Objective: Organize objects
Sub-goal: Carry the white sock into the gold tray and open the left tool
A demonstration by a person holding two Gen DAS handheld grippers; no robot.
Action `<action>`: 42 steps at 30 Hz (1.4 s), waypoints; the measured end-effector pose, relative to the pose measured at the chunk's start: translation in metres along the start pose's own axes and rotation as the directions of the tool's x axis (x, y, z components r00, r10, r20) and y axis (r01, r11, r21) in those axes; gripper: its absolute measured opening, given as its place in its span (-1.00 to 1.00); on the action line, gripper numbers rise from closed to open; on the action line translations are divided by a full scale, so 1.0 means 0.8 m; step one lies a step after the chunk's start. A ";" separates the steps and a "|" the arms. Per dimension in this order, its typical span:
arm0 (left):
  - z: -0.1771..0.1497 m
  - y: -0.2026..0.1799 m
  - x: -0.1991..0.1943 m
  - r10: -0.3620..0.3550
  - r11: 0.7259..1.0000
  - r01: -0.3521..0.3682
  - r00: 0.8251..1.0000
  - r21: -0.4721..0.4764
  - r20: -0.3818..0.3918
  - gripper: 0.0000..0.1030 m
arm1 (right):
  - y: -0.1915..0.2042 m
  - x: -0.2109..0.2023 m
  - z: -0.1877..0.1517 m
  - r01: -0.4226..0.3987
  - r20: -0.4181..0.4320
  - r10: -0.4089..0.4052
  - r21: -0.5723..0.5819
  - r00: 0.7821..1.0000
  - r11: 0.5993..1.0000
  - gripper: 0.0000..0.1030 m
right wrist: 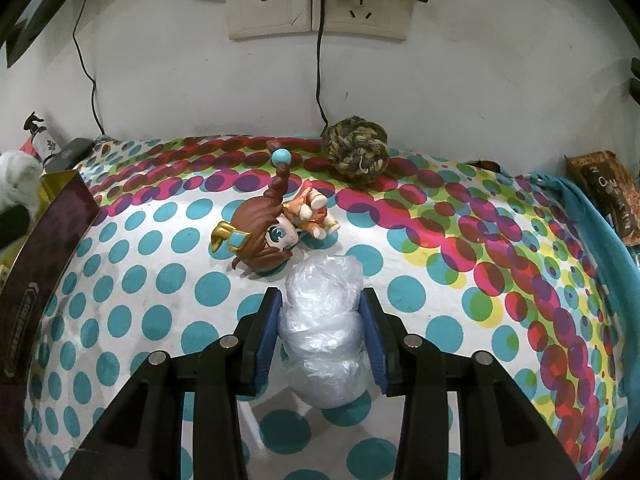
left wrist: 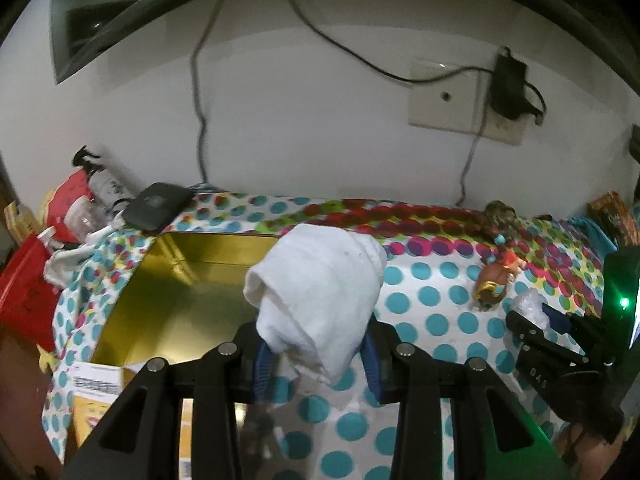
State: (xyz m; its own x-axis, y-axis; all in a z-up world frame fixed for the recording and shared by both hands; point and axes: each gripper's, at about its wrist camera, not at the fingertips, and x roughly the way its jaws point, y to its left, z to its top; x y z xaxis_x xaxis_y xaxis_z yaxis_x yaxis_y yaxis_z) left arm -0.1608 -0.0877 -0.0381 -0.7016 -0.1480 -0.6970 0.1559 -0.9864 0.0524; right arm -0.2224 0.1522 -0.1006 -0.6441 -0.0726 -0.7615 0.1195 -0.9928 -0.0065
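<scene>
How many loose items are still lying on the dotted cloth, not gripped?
2: the figurine lies mid-cloth just beyond the right gripper, and the rope ball sits by the wall. More may be hidden behind the box.

A rolled white cloth (left wrist: 320,300) is clamped between the blue pads (left wrist: 262,368) of the left hand-held gripper (left wrist: 316,364) and is held just right of the open gold tin (left wrist: 176,280), overlapping its right edge. The tin is set on a polka-dot sheet (left wrist: 432,300). A black device (left wrist: 156,204) is seen behind the tin at the wall. Well right of the tin, a toy figure (left wrist: 496,276) is lying on the sheet, with a rope ball (left wrist: 500,216) behind it. The right hand-held gripper (left wrist: 532,320) is seen further right, with crumpled clear plastic (left wrist: 530,304) at its tips.
</scene>
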 end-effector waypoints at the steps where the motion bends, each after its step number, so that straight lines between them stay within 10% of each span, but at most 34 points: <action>1: 0.001 0.007 -0.003 0.008 1.000 -0.008 1.000 -0.007 0.000 -0.27 | 0.000 0.000 0.000 -0.001 -0.002 0.001 0.001 1.000 1.000 -0.25; 42: -0.023 0.131 0.053 0.131 0.984 -0.147 0.980 -0.101 -0.151 0.03 | 0.003 0.006 0.002 0.018 -0.026 -0.019 -0.024 0.999 1.000 -0.24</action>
State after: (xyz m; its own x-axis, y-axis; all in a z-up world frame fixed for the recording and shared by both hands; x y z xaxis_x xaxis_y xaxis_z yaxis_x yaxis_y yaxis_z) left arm -0.1616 -0.1958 -0.0754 -0.5619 -0.2637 -0.7840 0.3271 -0.9414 0.0822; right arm -0.2265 0.1494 -0.1034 -0.6265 -0.0517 -0.7777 0.1259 -0.9914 -0.0355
